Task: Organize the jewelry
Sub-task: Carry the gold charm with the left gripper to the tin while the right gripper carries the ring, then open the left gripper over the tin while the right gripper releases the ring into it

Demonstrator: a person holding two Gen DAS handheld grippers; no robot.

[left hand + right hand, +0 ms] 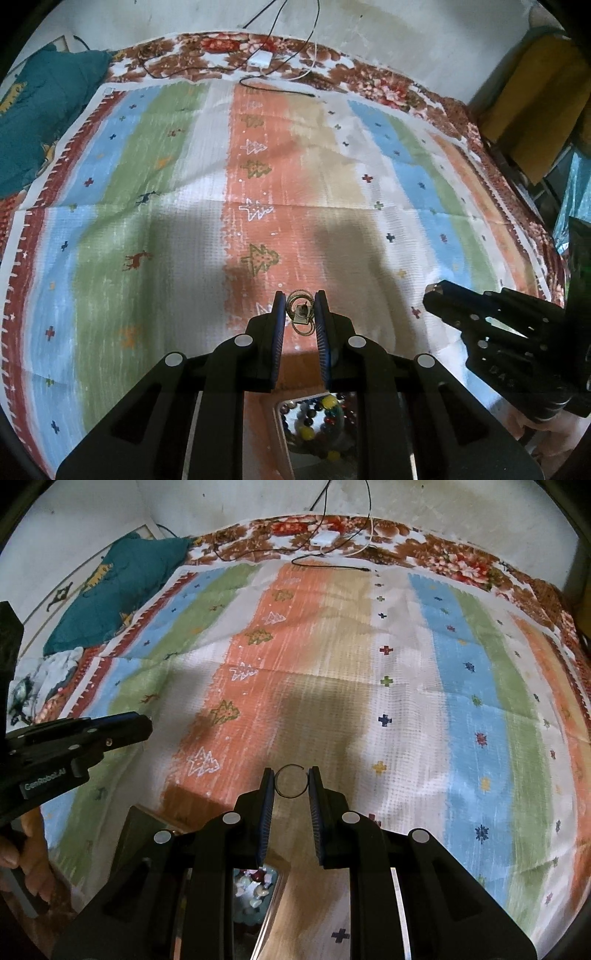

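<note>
The striped mat [177, 206] runs in bands of blue, green, white, orange and tan, sprinkled with small crosses, fir trees and reindeer, inside a dark red border. Under it lies a bedsheet [369, 79] with a red and brown floral print on white, and a teal cushion [40, 122] carries yellow motifs. The left gripper [300, 314] is black with blue pads and holds gold-coloured hoop earrings [301, 312]; the right gripper [291, 781] holds a thin dark ring [280, 779].

I am working in a home bedroom: a bed [388, 88] under a striped cloth [155, 229], a teal pillow [40, 122], charger cables [280, 62].
</note>
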